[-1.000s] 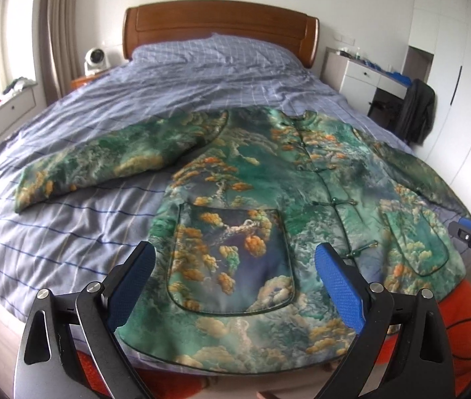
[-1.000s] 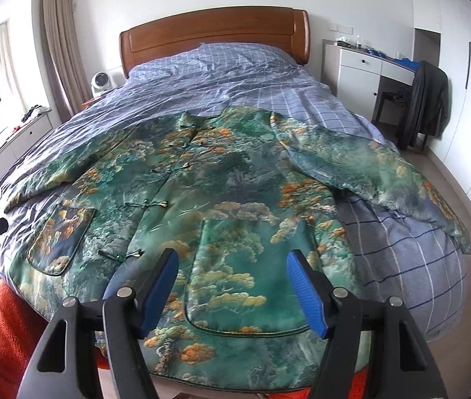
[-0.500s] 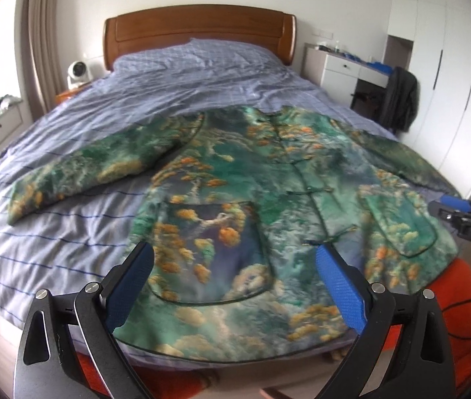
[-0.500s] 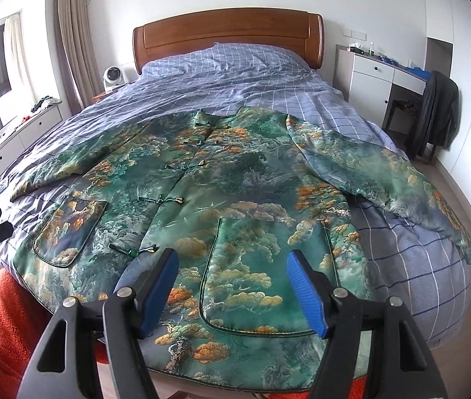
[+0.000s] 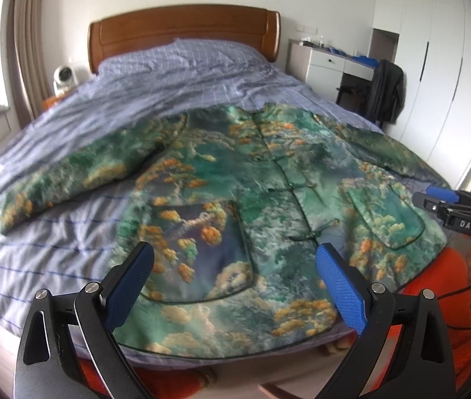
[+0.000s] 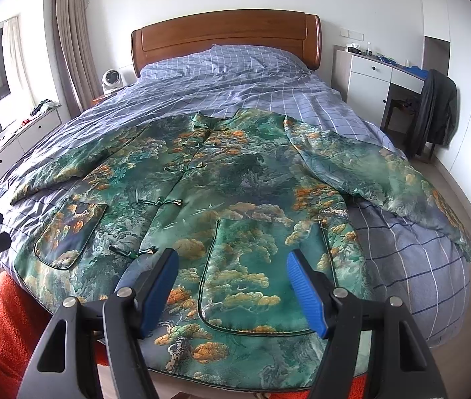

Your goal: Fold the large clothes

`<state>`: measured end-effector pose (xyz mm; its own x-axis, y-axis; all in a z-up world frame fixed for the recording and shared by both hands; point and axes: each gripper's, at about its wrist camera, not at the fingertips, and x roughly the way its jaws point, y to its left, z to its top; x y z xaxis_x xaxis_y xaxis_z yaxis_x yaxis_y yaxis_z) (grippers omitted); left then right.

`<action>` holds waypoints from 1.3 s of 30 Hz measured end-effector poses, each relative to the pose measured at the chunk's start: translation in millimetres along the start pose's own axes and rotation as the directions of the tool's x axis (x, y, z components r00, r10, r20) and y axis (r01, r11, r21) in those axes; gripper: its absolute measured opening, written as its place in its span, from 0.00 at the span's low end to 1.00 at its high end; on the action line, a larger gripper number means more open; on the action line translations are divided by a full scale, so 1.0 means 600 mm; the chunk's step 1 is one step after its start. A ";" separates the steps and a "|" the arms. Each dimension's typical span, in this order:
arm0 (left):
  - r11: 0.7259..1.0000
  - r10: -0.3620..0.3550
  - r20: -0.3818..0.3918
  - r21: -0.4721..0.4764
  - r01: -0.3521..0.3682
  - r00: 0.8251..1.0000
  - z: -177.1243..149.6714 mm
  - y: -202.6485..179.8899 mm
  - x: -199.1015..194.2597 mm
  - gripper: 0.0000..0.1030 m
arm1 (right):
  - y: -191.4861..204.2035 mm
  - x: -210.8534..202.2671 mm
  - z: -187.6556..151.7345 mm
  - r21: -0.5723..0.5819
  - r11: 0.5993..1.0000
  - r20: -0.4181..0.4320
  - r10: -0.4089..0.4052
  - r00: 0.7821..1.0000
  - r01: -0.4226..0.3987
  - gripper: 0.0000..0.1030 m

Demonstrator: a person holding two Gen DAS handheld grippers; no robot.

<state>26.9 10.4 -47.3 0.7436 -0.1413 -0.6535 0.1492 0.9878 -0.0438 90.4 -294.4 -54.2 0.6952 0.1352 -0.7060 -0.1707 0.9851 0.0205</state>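
Observation:
A large green jacket with an orange and teal landscape print lies face up, buttoned and spread flat on the bed, both sleeves stretched out to the sides. Its hem hangs at the near bed edge. My left gripper hovers open above the hem over the left patch pocket, nothing between its blue pads. My right gripper hovers open over the right patch pocket, also holding nothing. At the right edge of the left wrist view the right gripper shows from the side.
The bed has a blue checked cover and a wooden headboard. A white desk with a dark coat over a chair stands to the right, with white wardrobes behind. A small fan and low drawers are on the left. An orange garment shows below.
The left gripper has shifted sideways and rolled a little, so the jacket sits further right and the view is slightly blurred. The right gripper's view shifted between the two earlier frames, then held still. Both stay open.

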 end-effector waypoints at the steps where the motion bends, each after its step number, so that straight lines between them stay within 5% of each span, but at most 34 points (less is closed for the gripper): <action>1: 1.000 0.009 0.004 0.006 -0.009 1.000 0.001 0.001 -0.001 0.97 | 0.001 0.000 0.000 -0.001 1.000 -0.001 0.000 1.000 0.000 0.67; 16: 0.994 0.088 0.037 0.067 -0.091 0.995 0.006 -0.002 -0.009 0.99 | 0.009 -0.001 0.000 -0.003 1.000 0.015 0.023 1.000 -0.023 0.67; 39: 0.994 0.089 0.030 0.060 -0.091 0.996 0.007 -0.001 -0.009 0.99 | 0.006 0.000 0.000 0.001 1.000 0.008 0.008 1.000 -0.008 0.67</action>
<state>25.5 10.2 -40.5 0.7733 -0.0546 -0.6316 0.1201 0.9909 0.0615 89.7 -290.9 -54.3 0.6992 0.1437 -0.7004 -0.1753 0.9841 0.0269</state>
